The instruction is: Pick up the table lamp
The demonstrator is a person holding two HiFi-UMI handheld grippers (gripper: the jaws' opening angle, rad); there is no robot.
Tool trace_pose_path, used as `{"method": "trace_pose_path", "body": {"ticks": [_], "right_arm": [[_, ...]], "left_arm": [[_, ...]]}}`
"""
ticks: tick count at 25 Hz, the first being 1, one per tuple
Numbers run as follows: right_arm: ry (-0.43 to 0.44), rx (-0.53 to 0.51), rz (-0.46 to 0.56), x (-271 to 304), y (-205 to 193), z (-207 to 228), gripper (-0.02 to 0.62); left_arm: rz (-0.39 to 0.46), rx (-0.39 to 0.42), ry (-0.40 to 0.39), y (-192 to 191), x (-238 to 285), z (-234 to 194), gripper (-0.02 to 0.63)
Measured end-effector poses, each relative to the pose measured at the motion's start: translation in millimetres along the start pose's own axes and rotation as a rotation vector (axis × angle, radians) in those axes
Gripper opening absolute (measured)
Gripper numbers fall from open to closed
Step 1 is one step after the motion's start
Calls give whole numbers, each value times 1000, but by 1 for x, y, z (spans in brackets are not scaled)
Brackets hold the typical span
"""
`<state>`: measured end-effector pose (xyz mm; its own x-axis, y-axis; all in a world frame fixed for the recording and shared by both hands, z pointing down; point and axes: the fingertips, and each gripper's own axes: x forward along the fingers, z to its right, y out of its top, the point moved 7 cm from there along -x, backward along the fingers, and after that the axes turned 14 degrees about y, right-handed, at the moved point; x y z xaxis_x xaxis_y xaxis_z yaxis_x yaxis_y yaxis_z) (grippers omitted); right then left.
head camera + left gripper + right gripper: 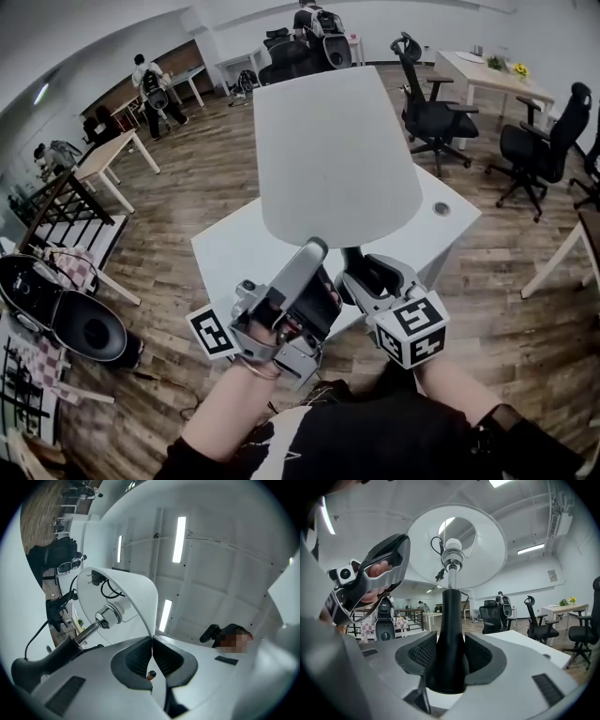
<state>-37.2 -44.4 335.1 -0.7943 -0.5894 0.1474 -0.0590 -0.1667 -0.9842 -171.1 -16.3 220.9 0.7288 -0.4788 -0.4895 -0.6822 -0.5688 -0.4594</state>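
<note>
Lampshade rim (143, 588) is pinched in left claw (152, 641); right claw (451, 644) clamps table lamp stem (451, 611).

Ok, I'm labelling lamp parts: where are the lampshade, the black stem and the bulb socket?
lampshade (333, 150), head view, its outer side.
black stem (451, 609), right gripper view, its narrow upper stretch.
bulb socket (453, 565), right gripper view, its metal collar.

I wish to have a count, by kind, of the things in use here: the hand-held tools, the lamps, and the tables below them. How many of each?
Grey hand-held two-jaw tools: 2 (left tool, right tool)
White-shaded table lamp with a black stem: 1
White rectangular table: 1
Total: 4
</note>
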Motion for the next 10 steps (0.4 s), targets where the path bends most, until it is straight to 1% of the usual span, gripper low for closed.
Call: {"method": "trace_pose_path", "body": {"ticks": [4,10], "right_arm": [[-22,-10,-1,-8,-1,-18,196],[-37,-25,7,-6,3,-42,196]], "left_arm": [[-13,-7,-13,-5,-11,13,17],[-27,11,-32,-5,-29,31,17]]}}
